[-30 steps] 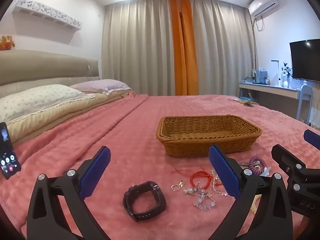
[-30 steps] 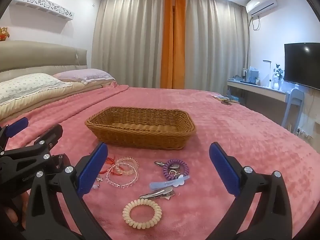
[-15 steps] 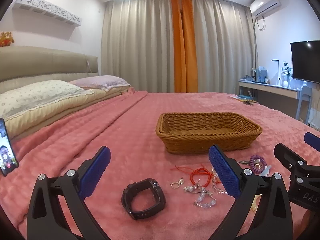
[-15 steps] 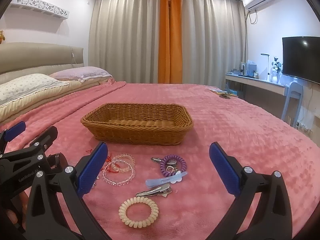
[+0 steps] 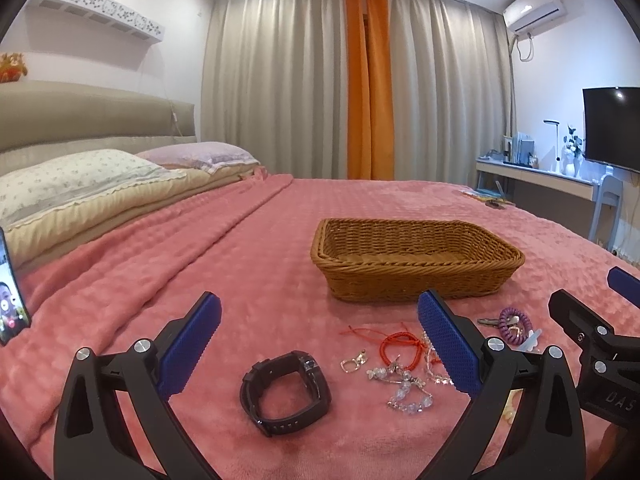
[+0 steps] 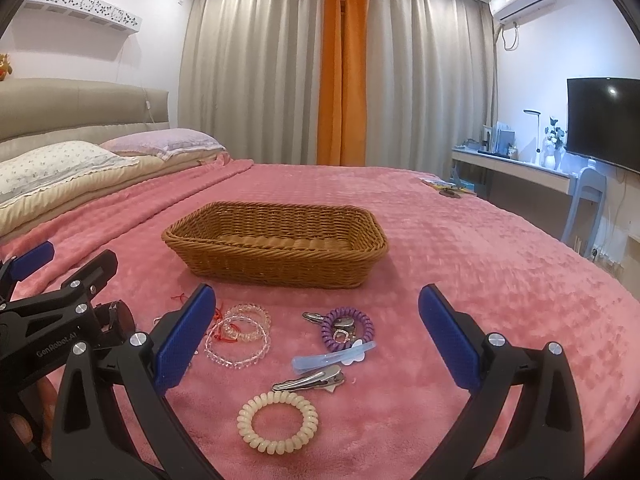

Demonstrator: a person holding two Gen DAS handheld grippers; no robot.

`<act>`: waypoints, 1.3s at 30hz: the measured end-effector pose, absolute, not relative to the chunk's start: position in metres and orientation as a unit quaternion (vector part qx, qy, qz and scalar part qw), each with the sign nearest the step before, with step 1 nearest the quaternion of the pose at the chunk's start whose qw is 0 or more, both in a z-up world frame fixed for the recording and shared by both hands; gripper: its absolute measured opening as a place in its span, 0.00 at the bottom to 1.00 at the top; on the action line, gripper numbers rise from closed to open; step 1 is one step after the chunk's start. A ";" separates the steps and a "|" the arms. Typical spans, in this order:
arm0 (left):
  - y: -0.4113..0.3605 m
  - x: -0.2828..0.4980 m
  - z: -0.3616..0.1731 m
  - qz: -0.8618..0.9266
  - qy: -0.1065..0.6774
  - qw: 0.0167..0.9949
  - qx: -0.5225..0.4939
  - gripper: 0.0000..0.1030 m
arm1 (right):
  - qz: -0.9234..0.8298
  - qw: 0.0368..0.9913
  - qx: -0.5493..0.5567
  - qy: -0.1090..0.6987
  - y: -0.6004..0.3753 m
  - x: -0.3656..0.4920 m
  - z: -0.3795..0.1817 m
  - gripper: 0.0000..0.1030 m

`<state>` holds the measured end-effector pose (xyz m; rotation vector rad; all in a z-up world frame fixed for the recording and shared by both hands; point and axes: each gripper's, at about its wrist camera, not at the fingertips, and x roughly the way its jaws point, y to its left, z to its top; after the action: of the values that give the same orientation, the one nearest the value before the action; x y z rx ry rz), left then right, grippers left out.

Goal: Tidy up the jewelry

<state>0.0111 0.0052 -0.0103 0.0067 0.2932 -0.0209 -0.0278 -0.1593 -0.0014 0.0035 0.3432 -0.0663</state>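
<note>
An empty wicker basket (image 5: pixel 416 258) (image 6: pixel 276 246) sits on the pink bedspread. In front of it lie a black watch (image 5: pixel 285 392), a red cord bracelet (image 5: pixel 400 344), a clear bead bracelet (image 5: pixel 408 394) and a small charm (image 5: pixel 352 364). My left gripper (image 5: pixel 320 340) hovers open above the watch. The right wrist view shows clear bead bracelets (image 6: pixel 238 330), a purple coil tie (image 6: pixel 347 328), a blue clip (image 6: pixel 332 357), a silver clip (image 6: pixel 310 380) and a cream coil tie (image 6: pixel 278 422). My right gripper (image 6: pixel 316 336) is open over these, holding nothing.
A phone (image 5: pixel 10 304) stands at the left edge on the bed. Pillows (image 5: pixel 80 184) line the headboard side. A desk (image 5: pixel 536 178), chair (image 5: pixel 606 208) and wall TV (image 5: pixel 612 126) stand right of the bed. The right gripper's body (image 5: pixel 600 344) shows beside the left one.
Both grippers have risen and tilted slightly, so the basket and jewelry sit a little lower in view. The phone slid toward the left edge of view. Nothing was picked up.
</note>
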 end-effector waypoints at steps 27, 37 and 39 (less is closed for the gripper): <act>0.004 0.008 -0.011 -0.002 0.149 0.989 0.006 0.93 | -0.030 0.983 0.011 0.178 -0.164 -0.026 -0.001 0.94; 0.007 0.007 -0.010 0.003 0.148 0.989 0.006 0.93 | -0.022 0.982 0.014 0.187 -0.165 -0.025 -0.002 0.94; 0.007 0.008 -0.010 0.003 0.149 0.989 0.005 0.93 | -0.022 0.982 0.014 0.187 -0.164 -0.024 -0.002 0.94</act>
<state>0.0079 0.0068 -0.0102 0.0093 0.3000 0.0064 -0.0243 -0.1644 -0.0018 0.0273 0.3766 -0.0439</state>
